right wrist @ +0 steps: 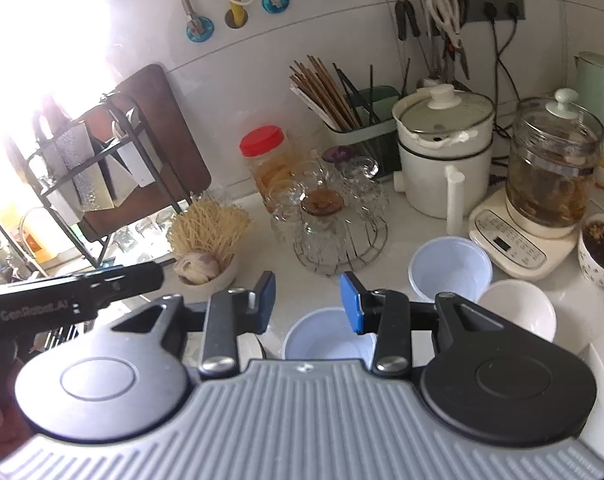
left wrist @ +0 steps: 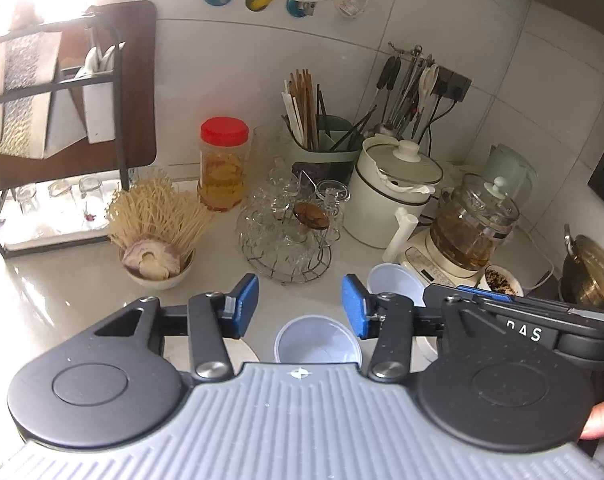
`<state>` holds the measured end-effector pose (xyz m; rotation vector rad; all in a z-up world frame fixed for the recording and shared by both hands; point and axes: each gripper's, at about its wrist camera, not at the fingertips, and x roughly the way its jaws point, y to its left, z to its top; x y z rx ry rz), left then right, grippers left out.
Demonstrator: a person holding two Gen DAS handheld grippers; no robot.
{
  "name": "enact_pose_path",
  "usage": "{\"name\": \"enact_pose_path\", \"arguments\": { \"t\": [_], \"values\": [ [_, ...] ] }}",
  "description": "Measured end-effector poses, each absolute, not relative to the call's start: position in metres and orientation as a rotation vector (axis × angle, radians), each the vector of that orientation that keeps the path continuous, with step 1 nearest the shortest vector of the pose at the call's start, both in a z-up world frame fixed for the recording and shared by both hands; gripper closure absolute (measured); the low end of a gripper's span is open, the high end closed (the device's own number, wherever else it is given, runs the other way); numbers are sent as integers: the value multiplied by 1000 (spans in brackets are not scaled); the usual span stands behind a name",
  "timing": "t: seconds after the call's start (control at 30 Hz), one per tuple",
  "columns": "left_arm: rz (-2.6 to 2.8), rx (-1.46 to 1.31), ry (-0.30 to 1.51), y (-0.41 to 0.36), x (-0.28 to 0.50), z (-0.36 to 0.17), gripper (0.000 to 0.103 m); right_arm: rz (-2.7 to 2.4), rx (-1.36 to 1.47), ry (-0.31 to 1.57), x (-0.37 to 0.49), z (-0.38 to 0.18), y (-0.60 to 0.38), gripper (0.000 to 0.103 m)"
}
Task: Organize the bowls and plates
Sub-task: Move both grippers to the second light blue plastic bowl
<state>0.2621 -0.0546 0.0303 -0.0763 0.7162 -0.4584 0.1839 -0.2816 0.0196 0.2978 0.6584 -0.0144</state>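
In the left wrist view my left gripper is open, its blue pads wide apart with nothing between them. A pale plastic bowl sits on the white counter just below it, and a second pale bowl stands further right. In the right wrist view my right gripper hovers open over a pale plastic bowl, its pads holding nothing. Beside it are another pale bowl and a white ceramic bowl. The left gripper's body shows at the left.
Behind the bowls stand a wire rack of glass cups, a bowl with dried noodles, a red-lidded jar, a white pot, a glass kettle on its base and a chopstick holder. A black dish rack stands at left.
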Motion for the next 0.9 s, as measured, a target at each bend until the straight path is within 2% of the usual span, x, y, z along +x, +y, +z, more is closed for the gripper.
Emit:
{"name": "enact_pose_path", "arguments": {
  "t": [0.5,0.9],
  "values": [
    [-474,-40,768,-21,224,9,50,-74,298,667,138,13,-249,63],
    [-559,-17,783,-45,227,-3,50,-142,320,676,127,7,-259,63]
  ]
}}
